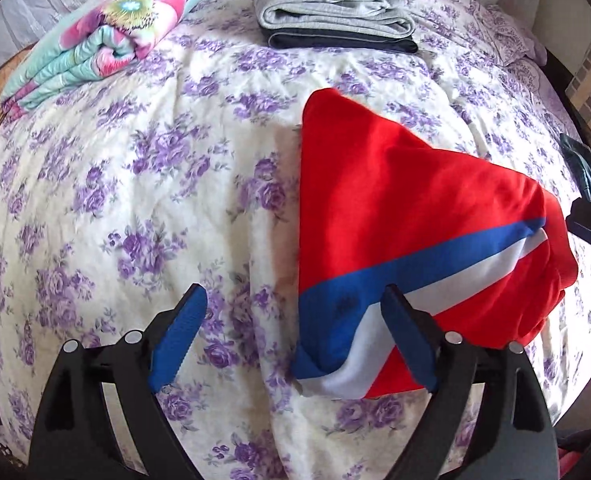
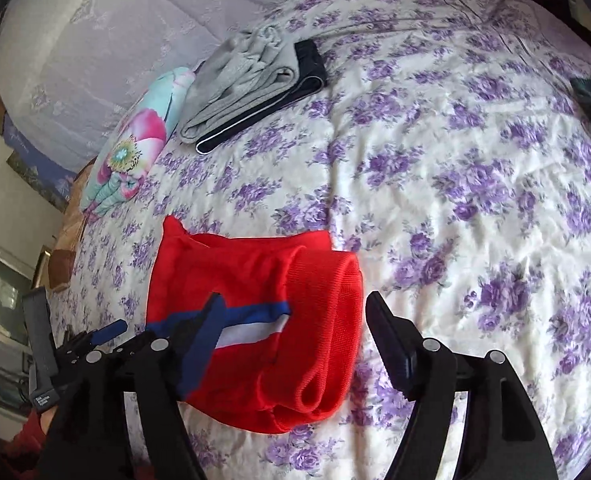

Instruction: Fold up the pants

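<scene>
The red pants (image 1: 395, 200) with a blue and white stripe lie folded into a compact bundle on the floral bedspread (image 1: 135, 200). My left gripper (image 1: 295, 320) is open just in front of the bundle's near left corner, its right finger over the striped edge. In the right wrist view the pants (image 2: 263, 312) lie between my open right gripper's (image 2: 295, 320) fingers, the ribbed waistband end nearest. The left gripper shows at the left edge there (image 2: 95, 340). Neither gripper holds cloth.
A stack of folded grey pants on dark pants (image 1: 335, 12) lies at the far side of the bed, also seen in the right wrist view (image 2: 251, 92). A folded floral blanket (image 1: 107, 36) lies far left. A dark green garment (image 1: 587, 172) sits at the right edge.
</scene>
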A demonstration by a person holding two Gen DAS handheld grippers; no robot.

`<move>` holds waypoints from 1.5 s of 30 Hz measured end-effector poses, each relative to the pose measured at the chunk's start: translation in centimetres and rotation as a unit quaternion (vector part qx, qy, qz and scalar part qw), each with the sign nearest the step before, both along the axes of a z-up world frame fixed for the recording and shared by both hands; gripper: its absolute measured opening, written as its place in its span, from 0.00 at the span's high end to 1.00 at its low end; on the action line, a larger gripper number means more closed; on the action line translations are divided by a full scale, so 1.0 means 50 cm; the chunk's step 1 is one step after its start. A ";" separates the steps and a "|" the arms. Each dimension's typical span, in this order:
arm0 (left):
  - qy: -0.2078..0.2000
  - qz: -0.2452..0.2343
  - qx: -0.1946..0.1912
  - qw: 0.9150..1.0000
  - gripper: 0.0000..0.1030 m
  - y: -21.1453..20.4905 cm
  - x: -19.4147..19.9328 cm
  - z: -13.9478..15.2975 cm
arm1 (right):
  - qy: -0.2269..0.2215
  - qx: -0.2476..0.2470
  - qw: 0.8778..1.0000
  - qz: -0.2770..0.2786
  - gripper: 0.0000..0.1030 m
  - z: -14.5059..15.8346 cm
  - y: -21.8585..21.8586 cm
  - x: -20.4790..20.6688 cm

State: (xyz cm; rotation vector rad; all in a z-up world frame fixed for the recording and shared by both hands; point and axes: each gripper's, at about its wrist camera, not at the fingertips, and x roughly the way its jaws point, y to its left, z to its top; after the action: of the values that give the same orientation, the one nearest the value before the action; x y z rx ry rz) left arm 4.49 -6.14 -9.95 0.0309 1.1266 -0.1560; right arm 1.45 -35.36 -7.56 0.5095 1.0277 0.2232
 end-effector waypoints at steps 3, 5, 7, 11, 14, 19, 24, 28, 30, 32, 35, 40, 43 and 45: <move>0.001 -0.006 0.004 1.000 0.16 -0.010 0.002 -0.001 | 0.024 0.052 0.998 -0.013 0.27 -0.030 -0.014 -0.003; 0.004 -0.006 0.003 1.000 0.16 -0.014 0.003 -0.004 | 0.032 0.058 0.998 -0.005 0.25 -0.045 -0.005 -0.002; 0.008 -0.005 -0.002 1.000 0.16 -0.017 0.004 -0.007 | 0.038 0.050 0.998 0.013 0.24 -0.055 0.010 0.002; 0.020 -0.002 -0.009 1.000 0.16 -0.023 0.010 -0.013 | 0.045 0.048 0.997 0.029 0.24 -0.068 0.022 0.007; 0.023 0.000 -0.010 1.000 0.16 -0.025 0.014 -0.017 | 0.048 0.050 0.997 0.030 0.22 -0.075 0.020 0.013; 0.036 0.010 -0.009 0.999 0.06 -0.021 0.021 -0.029 | 0.071 0.046 0.995 0.044 0.19 -0.097 0.032 0.027; 0.088 0.054 -0.095 0.990 0.04 0.029 0.033 -0.067 | 0.077 0.026 0.994 0.066 0.17 -0.114 0.055 0.027; 0.088 0.062 -0.112 0.988 0.05 0.037 0.032 -0.068 | 0.068 0.043 0.995 0.057 0.18 -0.115 0.043 0.023; 0.078 0.052 -0.112 0.989 0.05 0.030 0.032 -0.060 | 0.064 0.051 0.995 0.051 0.17 -0.120 0.037 0.025; 0.068 0.036 -0.115 0.990 0.05 0.019 0.035 -0.050 | 0.058 0.041 0.996 0.055 0.17 -0.121 0.043 0.034; 0.069 0.005 -0.110 0.991 0.05 -0.008 0.037 -0.049 | 0.030 0.001 0.997 0.068 0.34 -0.096 0.065 0.043; 0.063 -0.018 -0.116 0.991 0.06 -0.027 0.028 -0.040 | -0.040 0.013 0.995 0.087 0.51 -0.030 0.068 0.048; 0.069 -0.019 -0.112 0.991 0.05 -0.031 0.029 -0.045 | -0.001 -0.025 0.996 0.086 0.46 -0.076 0.056 0.074; 0.073 -0.013 -0.115 0.991 0.05 -0.027 0.033 -0.050 | 0.017 0.037 0.997 0.059 0.44 -0.099 0.025 0.073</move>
State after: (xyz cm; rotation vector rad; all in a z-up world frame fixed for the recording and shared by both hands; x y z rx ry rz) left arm 6.16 -7.48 -12.45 -0.1730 1.2490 -0.3139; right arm 5.08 -34.12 -12.52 0.5210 1.0863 0.3599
